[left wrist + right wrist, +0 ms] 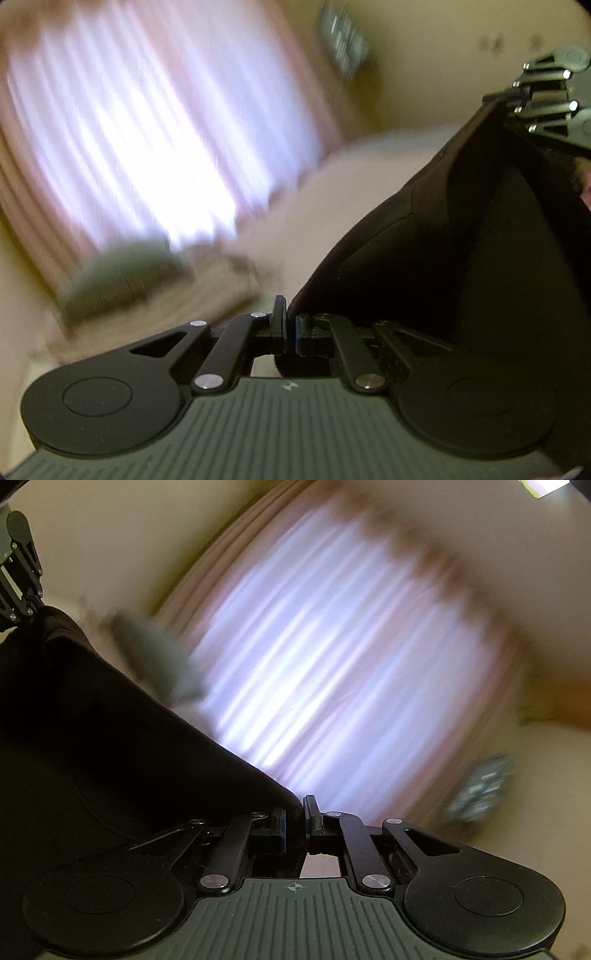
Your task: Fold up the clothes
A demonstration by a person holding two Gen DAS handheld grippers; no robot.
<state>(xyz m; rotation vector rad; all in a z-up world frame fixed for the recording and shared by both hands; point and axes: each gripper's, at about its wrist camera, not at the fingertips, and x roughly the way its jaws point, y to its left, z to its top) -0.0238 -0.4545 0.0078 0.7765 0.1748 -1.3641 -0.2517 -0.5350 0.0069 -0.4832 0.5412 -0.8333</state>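
A black garment (461, 258) hangs stretched in the air between my two grippers. In the left wrist view my left gripper (290, 332) is shut on one corner of it, with the cloth running up and right to my right gripper (513, 99), which pinches the far corner. In the right wrist view my right gripper (295, 823) is shut on the edge of the black garment (92, 738), and the cloth spreads left up to my left gripper (26, 607) at the frame's edge. The lower part of the garment is hidden below both views.
Everything behind is blurred. A pink curtain (129, 129) over a bright window fills the background. A beige bed surface (332, 192) lies below it, with a green cushion-like shape (122, 273) on it. A grey object (343, 40) hangs on the cream wall.
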